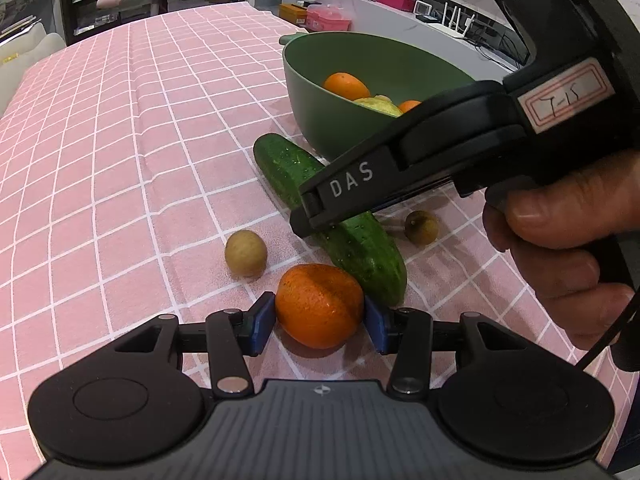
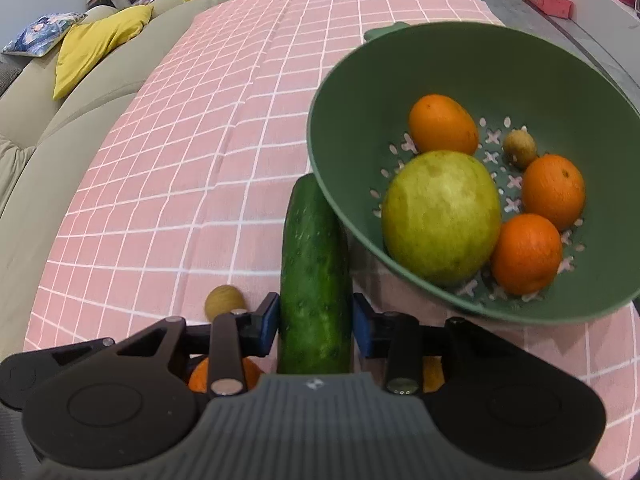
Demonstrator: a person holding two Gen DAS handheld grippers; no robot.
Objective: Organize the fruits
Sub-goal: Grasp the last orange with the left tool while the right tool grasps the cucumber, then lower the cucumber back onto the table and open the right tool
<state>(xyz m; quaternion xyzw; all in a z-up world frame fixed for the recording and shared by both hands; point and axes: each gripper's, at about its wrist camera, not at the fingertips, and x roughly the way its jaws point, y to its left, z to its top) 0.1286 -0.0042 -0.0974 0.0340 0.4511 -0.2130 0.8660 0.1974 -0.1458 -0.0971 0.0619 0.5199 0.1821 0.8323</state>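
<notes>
Between the right hand-held gripper's [image 2: 316, 322] jaws: cucumber [image 2: 314, 272].

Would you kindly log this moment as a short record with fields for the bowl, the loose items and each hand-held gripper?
bowl: green colander bowl holding three oranges, a large yellow-green fruit and one small brown fruit
loose on pink checked cloth: cucumber, orange, two small brown fruits
left hand-held gripper: pads against the orange's sides
right hand-held gripper: straddles the cucumber, narrow gaps beside the pads
</notes>
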